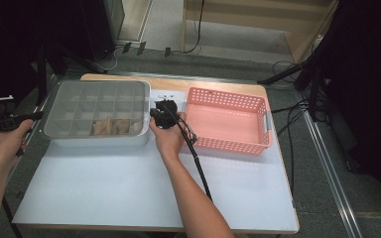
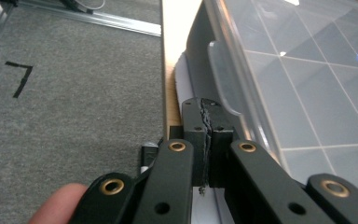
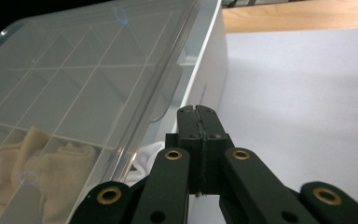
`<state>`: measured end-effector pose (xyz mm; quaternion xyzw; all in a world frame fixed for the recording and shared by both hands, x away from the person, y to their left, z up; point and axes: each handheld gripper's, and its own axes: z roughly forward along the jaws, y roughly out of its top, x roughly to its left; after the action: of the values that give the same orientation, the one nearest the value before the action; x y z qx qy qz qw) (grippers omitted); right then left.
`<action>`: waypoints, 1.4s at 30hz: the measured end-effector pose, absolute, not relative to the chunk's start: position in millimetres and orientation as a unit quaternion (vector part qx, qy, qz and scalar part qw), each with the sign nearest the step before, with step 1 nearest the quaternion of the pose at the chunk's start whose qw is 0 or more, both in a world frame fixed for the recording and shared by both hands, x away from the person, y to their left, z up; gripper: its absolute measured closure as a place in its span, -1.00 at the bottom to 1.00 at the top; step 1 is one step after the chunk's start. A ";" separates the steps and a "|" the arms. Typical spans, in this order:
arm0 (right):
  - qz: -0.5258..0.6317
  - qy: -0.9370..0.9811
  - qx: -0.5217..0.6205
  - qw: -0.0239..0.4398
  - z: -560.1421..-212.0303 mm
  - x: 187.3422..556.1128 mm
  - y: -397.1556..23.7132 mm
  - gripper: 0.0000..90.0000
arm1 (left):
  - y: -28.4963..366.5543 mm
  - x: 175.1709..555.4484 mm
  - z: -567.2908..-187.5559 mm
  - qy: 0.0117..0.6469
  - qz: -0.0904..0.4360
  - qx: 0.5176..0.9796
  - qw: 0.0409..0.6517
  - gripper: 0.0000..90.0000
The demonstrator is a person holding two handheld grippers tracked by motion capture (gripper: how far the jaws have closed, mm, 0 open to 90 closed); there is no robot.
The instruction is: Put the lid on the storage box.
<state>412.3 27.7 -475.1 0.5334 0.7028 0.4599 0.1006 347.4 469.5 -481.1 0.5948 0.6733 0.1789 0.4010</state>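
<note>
At centre, surface (image 1: 129, 183): white top with a wooden far edge, carrying both containers.
Divided box (image 1: 96, 113): grey, lidded with clear plastic, toward ten o'clock on the surface; no readable brand or label on it.
Pink basket (image 1: 228, 121): perforated walls, at two o'clock, apart from the box.
Beige cloths (image 1: 110, 126): in the box's near compartments; the right gripper view shows them under the lid (image 3: 88, 79).
Left claw (image 2: 206, 114): jaws pressed together, nothing between them, just beside the box's nine o'clock end under its lid lip.
Right claw (image 3: 198, 116): jaws together, holding nothing, beside the box's three o'clock wall.
Floor mark (image 2: 19, 77): black tape angle on grey carpet, seen from the left gripper view.
</note>
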 end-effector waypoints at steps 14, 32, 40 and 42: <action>0.461 0.701 0.533 0.109 -474.5 410.2 28.1 0.93 | 466.7 344.6 -467.2 0.680 0.210 0.588 0.384 0.90; 0.491 0.697 0.515 0.084 -465.4 400.1 29.5 0.80 | 450.6 343.6 -457.2 0.648 0.212 0.610 0.403 0.86; 0.498 0.687 0.525 0.064 -464.9 402.4 25.4 0.60 | 452.9 344.5 -458.3 0.650 0.199 0.607 0.411 0.86; 0.506 0.686 0.521 0.053 -464.8 403.2 24.8 0.55 | 453.4 345.0 -458.7 0.652 0.186 0.604 0.419 0.87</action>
<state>403.2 24.8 -464.8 0.5207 0.6855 0.5061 0.0526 345.0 453.4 -458.7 0.6044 0.6518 0.1861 0.4185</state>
